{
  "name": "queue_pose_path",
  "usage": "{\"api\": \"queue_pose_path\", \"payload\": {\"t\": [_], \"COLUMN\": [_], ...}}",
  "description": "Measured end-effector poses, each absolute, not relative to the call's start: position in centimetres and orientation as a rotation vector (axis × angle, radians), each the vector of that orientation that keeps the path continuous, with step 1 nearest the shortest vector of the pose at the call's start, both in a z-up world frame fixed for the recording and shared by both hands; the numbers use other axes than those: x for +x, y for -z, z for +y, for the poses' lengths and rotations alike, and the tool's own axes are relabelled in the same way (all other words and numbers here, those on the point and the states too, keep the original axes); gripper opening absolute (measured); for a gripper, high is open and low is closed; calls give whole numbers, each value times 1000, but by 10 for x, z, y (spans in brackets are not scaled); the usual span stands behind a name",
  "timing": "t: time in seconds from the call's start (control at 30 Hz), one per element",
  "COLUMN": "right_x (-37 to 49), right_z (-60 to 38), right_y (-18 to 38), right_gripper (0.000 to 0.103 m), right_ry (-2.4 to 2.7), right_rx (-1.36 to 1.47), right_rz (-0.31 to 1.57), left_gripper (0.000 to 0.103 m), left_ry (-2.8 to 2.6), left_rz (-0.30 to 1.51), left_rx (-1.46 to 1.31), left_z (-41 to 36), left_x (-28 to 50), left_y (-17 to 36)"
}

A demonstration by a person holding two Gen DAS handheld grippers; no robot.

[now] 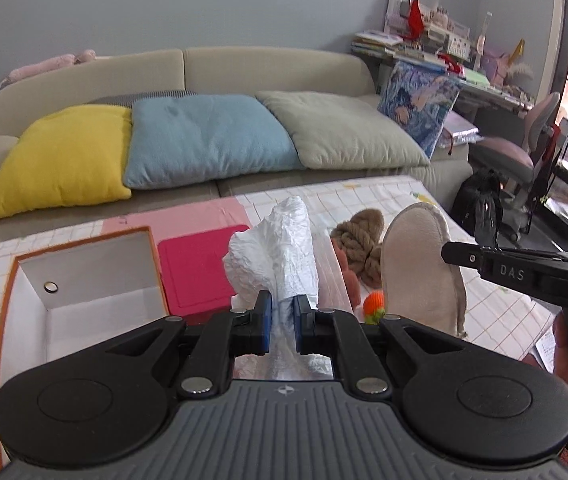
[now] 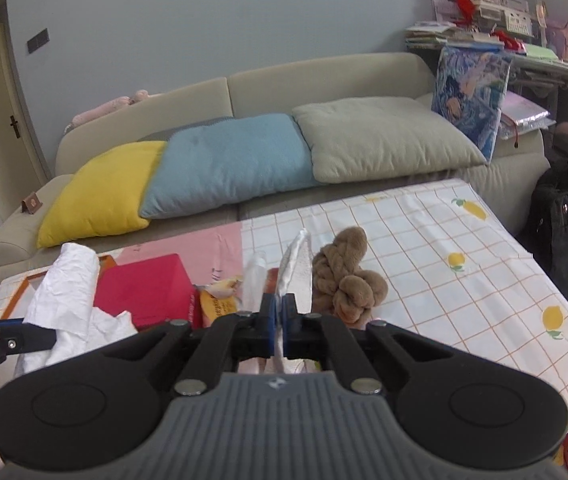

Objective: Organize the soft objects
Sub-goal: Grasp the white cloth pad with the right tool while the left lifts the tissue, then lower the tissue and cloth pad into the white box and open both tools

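- Left gripper (image 1: 282, 320): the fingers are clamped on a crumpled white paper wad (image 1: 272, 256). The wad stands up out of the grip, above the near part of the worktop (image 1: 495, 312). Only a narrow neck of paper sits between the pads, so the thin sheet may tear or slide out if it is pulled sideways.
- Right gripper (image 2: 280, 322): the fingers are closed almost together on the thin edge of a beige slipper (image 1: 419, 268). In the right wrist view only a pale sliver of it shows (image 2: 295, 264). An edge grip gives little hold; the slipper may swing or drop when moved.
- The two grippers are near each other. The right one reaches in beside the slipper, just right of the wad. A careless crossing move could knock one load out of the other's grip.
- Open white box (image 1: 84, 300), with orange rim, lies at near left, and is judged the likely drop point. The wad is bulky and springy, so it may catch the rim or spill over the wall if released too soon.
- Brown knotted plush (image 2: 345, 280) lies just beyond the fingers on the checked cloth. The small orange toy (image 1: 375, 306) and the red box (image 2: 144, 290) are close by. A low sweep could drag or scatter them.
- The cloth is loose and may bunch under dragged items.
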State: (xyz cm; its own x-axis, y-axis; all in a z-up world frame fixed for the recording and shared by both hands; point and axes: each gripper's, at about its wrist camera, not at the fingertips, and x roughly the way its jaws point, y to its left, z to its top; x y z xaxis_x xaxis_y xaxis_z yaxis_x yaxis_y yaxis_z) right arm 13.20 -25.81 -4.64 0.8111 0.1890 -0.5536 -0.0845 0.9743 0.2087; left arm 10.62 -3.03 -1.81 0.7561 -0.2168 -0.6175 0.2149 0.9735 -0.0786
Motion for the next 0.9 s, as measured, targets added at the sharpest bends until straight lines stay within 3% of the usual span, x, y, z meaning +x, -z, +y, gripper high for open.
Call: {"api": "queue_pose_path", "payload": {"t": [0.5,0.9], "right_x": [100,144], "right_z": [-171,-60], "right_y": [-29,-23], "right_gripper": [0,0], "right_ry": [-405,-659], "right_rx": [137,101], "right_rz": [476,551], "left_gripper": [12,12], "left_ry": [82,-68], "left_rz": [517,588], "left_rx": [-94,-103], "left_z": [38,112], "left_x": [74,97], "left_y": [-20,4]}}
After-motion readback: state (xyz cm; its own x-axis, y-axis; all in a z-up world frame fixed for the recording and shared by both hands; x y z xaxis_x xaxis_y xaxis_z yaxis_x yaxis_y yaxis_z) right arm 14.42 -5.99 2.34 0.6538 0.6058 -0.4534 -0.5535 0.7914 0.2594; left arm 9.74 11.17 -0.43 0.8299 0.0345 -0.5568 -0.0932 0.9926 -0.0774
